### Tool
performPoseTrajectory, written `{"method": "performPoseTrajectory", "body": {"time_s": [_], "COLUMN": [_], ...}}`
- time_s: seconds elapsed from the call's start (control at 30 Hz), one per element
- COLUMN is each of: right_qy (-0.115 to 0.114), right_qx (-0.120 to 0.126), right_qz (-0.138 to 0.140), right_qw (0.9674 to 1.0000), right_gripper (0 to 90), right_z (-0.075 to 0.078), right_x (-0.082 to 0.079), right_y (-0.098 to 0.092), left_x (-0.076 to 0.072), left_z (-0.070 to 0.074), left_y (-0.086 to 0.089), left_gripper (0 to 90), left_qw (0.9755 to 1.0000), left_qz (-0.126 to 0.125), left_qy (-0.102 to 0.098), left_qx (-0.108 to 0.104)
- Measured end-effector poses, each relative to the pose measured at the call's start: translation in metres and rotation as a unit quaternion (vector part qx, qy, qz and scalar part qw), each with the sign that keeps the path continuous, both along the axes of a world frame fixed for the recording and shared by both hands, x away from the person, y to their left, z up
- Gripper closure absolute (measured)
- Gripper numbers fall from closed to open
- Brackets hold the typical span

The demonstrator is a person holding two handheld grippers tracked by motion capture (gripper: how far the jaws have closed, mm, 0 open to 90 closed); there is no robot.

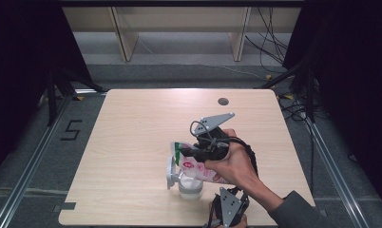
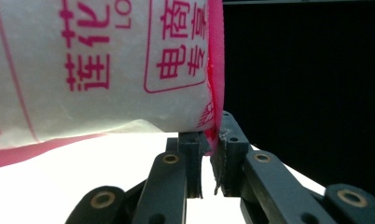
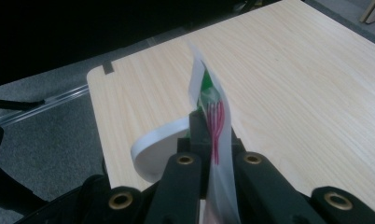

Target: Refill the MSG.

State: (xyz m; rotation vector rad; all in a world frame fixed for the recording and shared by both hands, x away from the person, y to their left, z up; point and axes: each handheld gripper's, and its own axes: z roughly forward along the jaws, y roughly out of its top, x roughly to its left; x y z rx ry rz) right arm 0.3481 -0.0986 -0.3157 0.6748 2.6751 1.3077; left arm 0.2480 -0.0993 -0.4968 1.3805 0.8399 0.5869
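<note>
Right claw (image 1: 191,153) clenched on the top edge of a white pouch (image 1: 198,167) with pink print; person's right hand (image 1: 232,164) wraps the claw body, grey three-cornered plate (image 1: 216,120) sticking up above it. Left claw (image 1: 225,195) sits at the near edge of the worktop (image 1: 132,133), just below the pouch's lower right end, with its own grey plate on top.

High view: pouch tilted over a small clear container (image 1: 190,186) with white contents, standing near the front middle of the worktop. Container's lid (image 1: 170,172) flipped open to its left. Pouch's upper left corner has a green patch. This view does not resolve how the left claw meets the pouch.

Left gripper view fills that in: left claw (image 2: 208,161) grasping the pouch's pink sealed edge (image 2: 216,93), jaws nearly together with the thin seam pinched between them. Pouch (image 2: 97,70) hangs large above, white with pink characters and a pink bottom band. Bright white below, too overexposed to tell what it is.

Right gripper view: right claw (image 3: 212,140) jaws closed tight on the thin pouch edge (image 3: 218,121), seen edge-on, with pink stripes and green print at the top. A white curved rim (image 3: 153,144) sits just left of the jaws, probably the lid; cannot tell for sure. Worktop (image 3: 293,84) stretches beyond, with its notched corner and grey floor (image 3: 50,140) at left. Container body hidden here.
</note>
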Motion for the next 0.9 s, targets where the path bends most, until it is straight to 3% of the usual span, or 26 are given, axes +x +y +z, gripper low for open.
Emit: {"method": "performPoseTrajectory", "body": {"time_s": [0.57, 0.9], "right_qy": [-0.014, -0.009], "right_qx": [-0.001, -0.001], "right_qz": [0.003, 0.001], "right_qw": [0.9999, 1.0000], "right_gripper": [90.0, 90.0], "right_z": [0.0002, -0.0002], "right_x": [0.0014, 0.0014], "right_y": [0.0005, 0.0007], "left_x": [-0.0001, 0.0006], "left_z": [0.0008, 0.0005], "left_y": [0.0001, 0.0002], "left_gripper": [81.8, 81.8], "left_qw": [1.0000, 1.0000], "left_qz": [0.003, 0.001], "left_qy": [0.002, 0.001], "left_qx": [0.000, 0.001]}}
